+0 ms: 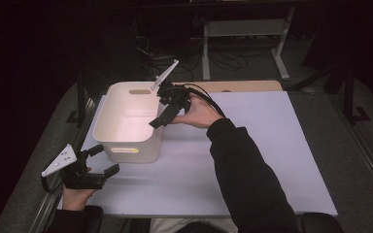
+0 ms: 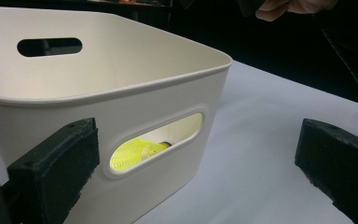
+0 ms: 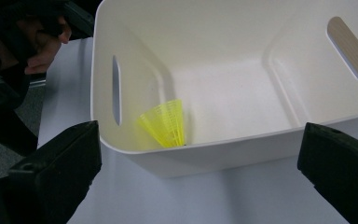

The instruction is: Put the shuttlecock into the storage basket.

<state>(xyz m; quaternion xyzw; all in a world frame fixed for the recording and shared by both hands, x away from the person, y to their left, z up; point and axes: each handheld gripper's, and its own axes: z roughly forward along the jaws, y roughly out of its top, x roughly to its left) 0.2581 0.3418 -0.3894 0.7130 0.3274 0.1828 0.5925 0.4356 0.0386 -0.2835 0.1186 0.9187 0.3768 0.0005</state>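
The yellow birdie [image 3: 165,123] lies inside the white bin [image 3: 223,154], down past the right claw [image 3: 200,172], whose jaws are spread wide with nothing between (so the drop looks done). The left claw [image 2: 196,172] waits beside the bin, spread and empty too.

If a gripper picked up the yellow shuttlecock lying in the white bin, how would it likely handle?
The yellow shuttlecock looks like thin plastic mesh, so it is probably very light and its skirt would likely flex or dent under a firm pinch. It lies on its side against the wall of the white bin; its cone shape suggests a nudge would roll it in a curve.
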